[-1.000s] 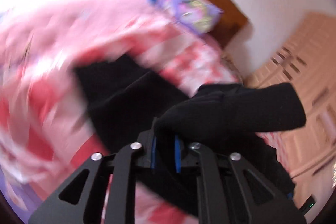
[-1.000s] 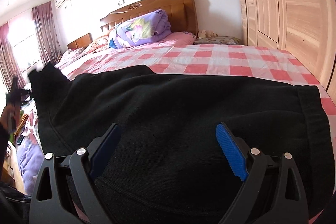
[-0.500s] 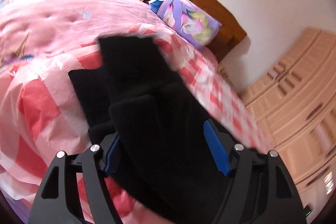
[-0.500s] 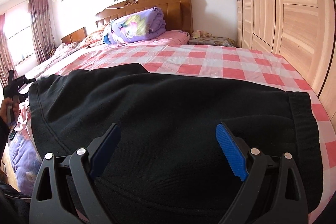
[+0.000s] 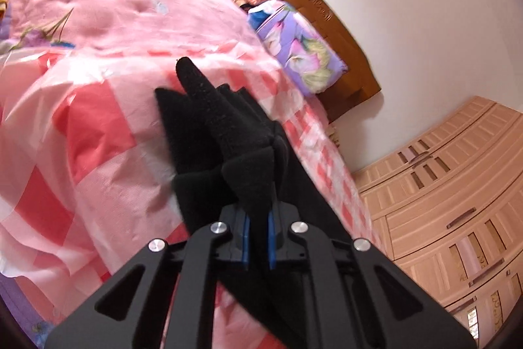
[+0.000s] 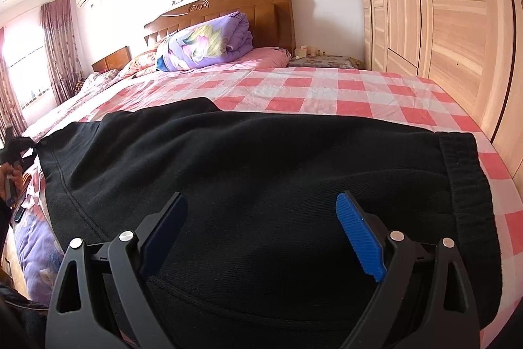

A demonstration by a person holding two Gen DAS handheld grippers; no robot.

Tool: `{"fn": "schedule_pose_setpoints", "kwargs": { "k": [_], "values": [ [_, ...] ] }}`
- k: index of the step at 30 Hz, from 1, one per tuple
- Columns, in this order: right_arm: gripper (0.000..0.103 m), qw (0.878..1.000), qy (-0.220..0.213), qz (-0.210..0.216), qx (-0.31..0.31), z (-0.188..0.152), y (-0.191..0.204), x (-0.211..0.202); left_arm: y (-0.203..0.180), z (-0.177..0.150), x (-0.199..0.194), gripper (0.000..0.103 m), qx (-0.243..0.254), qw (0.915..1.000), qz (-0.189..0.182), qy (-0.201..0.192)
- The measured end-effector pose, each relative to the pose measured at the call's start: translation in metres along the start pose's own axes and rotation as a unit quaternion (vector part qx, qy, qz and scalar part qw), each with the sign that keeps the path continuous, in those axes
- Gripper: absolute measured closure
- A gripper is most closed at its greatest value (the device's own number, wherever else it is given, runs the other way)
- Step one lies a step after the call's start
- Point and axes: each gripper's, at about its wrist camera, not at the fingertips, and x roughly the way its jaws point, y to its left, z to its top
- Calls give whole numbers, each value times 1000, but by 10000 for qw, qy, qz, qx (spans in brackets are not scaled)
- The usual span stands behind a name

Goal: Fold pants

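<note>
Black fleece pants [image 6: 261,185] sprawl across the red-checked bedsheet [image 6: 327,87] under the right claw [image 6: 261,237], its jaws spread wide. Ahead, the left claw [image 5: 256,246] tilts down, clenched on a bunched pants corner.

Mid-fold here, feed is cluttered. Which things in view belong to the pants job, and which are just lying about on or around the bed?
Job:
black pants
left gripper, shut on a bunched edge of the pants
right gripper, open above the pants
checked bedsheet under the pants

Lying about:
folded purple quilt
pink quilt
wardrobe
</note>
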Motion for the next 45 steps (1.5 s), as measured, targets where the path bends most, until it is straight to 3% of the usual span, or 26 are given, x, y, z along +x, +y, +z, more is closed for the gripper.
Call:
{"fn": "schedule_pose_setpoints", "kwargs": {
  "k": [2, 4, 5, 6, 8, 9, 10, 12, 13, 15, 19, 22, 28, 29, 30, 31, 32, 34, 37, 39, 42, 44, 45],
  "values": [
    [14, 10000, 49, -12, 2, 0, 0, 3, 18, -1, 15, 92, -110, 9986, 18, 520],
    [14, 10000, 65, -38, -41, 0, 1, 4, 26, 3, 14, 88, -185, 9980, -293, 525],
    [14, 10000, 51, -34, -49, 0, 1, 3, 27, 5, 11, 74, -168, 9978, -403, 490],
    [14, 10000, 41, -29, -44, 0, 1, 2, 26, 8, 3, 42, -109, 9978, -560, 328],
    [14, 10000, 59, -26, -1, 1, 0, 4, 24, 12, -11, 14, -98, 9963, -852, -2],
    [14, 10000, 65, -29, -1, 1, 0, 4, 26, 16, -18, 3, -183, 9982, -537, -195],
    [14, 10000, 68, -34, -14, 1, 0, 5, 29, 20, -22, 3, -291, 9987, -328, -276],
    [14, 10000, 59, -22, -29, 1, 2, 5, 37, 25, -25, 3, -568, 9956, -719, -204],
    [14, 10000, 54, -4, -32, 1, 2, 5, 38, 26, -23, 3, -599, 9954, -731, -123],
    [14, 10000, 71, -11, -35, 1, 2, 5, 31, 26, -14, 4, -371, 9977, -561, 79],
    [14, 10000, 85, -16, -31, 1, 2, 5, 25, 26, 2, 4, -227, 9967, -722, 277],
    [14, 10000, 75, -15, -38, 1, 2, 5, 20, 29, 17, 2, -131, 9972, -648, 336],
    [14, 10000, 48, -21, -36, 1, 1, 2, 19, 31, 26, 3, -85, 9985, -535, -60],
    [14, 10000, 51, -35, -35, 1, 0, 2, 12, 28, 26, 18, 159, 9994, -304, -58],
    [14, 10000, 58, -53, -31, 1, -1, 1, 5, 24, 27, 70, 474, 9987, 194, -44],
    [14, 10000, 60, -66, -28, 1, -2, 0, 3, 22, 29, 77, 588, 9971, 483, 41],
    [14, 9999, 60, -85, -22, 2, -4, -2, 6, 21, 24, 79, 458, 9984, 326, -4],
    [14, 9998, 71, -181, -30, 3, -6, -4, -6, 23, 10, 81, 602, 9973, 362, -199],
    [14, 9972, 342, -656, -46, 1, -16, 1, -58, 24, -30, 81, 1328, 9851, 637, -892],
    [14, 9956, 587, -722, 108, -4, -29, 10, -71, 29, -54, 81, 1373, 9794, 796, -1249],
    [13, 9956, 572, -748, 26, -6, -27, 11, -52, 35, -41, 81, 1284, 9801, 1211, -904],
    [13, 9937, 737, -843, -43, -4, -25, 14, -35, 32, -10, 78, 1441, 9767, 1557, -320],
    [13, 9932, 805, -844, -49, -2, -24, 14, -26, 27, 3, 67, 1521, 9726, 1752, -143]
  ]
}}
